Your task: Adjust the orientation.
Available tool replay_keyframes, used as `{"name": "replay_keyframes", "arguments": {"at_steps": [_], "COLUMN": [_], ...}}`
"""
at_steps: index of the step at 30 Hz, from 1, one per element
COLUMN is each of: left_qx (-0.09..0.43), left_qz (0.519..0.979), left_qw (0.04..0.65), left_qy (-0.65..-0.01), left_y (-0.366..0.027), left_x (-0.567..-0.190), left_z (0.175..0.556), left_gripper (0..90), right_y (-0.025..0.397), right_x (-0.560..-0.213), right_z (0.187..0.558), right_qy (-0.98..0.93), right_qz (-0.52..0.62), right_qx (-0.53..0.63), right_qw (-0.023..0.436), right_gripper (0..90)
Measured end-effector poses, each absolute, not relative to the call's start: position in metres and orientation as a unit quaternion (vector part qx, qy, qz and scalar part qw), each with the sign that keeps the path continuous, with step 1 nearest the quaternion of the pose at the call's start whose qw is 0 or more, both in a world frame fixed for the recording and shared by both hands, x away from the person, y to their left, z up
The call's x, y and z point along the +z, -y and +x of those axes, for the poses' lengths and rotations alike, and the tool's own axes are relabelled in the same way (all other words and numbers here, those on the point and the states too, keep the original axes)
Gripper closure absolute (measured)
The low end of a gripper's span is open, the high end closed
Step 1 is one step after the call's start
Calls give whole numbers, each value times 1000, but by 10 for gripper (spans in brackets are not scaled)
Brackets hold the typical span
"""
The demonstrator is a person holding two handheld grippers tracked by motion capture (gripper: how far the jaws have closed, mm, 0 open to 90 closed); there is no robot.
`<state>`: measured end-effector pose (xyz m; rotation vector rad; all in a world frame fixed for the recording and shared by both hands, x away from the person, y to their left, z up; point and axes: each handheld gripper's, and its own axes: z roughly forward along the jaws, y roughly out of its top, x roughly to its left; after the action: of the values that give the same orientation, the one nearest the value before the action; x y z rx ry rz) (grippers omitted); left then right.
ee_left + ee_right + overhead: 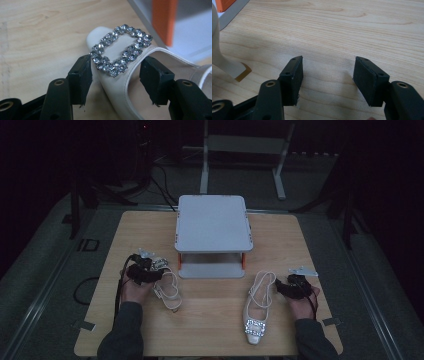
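High view puts your left gripper (159, 271) over the toe of the cream satin shoe with the rhinestone buckle (167, 289), just beside the grey two-tier shelf with orange posts (212, 234). Its jaws stand apart, straddling the toe without clamping. Bare wooden table (210, 320) separates it from the second matching shoe (257, 312). Your right gripper (280, 287), jaws apart and empty, hovers beside that shoe's heel strap near the table's right edge.
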<state>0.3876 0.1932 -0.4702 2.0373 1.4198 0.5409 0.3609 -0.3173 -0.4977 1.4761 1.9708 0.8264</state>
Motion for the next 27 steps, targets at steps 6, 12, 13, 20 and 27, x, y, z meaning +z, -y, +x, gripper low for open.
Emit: {"name": "replay_keyframes", "arguments": {"at_steps": [6,12,13,20,27], "left_qx": [196,209,211,221,205], "left_qz": [768,756,754,746,742], "left_qw": [291,302,306,331,341], "left_qy": [-535,-541,-542,-534,-540], "left_y": [-195,-196,-196,-194,-184], "left_x": [-469,-458,-455,-432,-423], "left_z": [403,387,383,357,338], "left_gripper": [439,437,433,418,417], "right_y": [317,317,317,316,317], "right_x": [-498,-498,-498,-498,-498], "right_z": [361,361,361,361,361], "right_qy": [-730,-730,-731,-732,-731], "right_qz": [548,548,547,546,547], "right_qx": [307,307,307,307,308], "right_qw": [268,268,268,269,268], "right_gripper": [409,408,408,408,406]}}
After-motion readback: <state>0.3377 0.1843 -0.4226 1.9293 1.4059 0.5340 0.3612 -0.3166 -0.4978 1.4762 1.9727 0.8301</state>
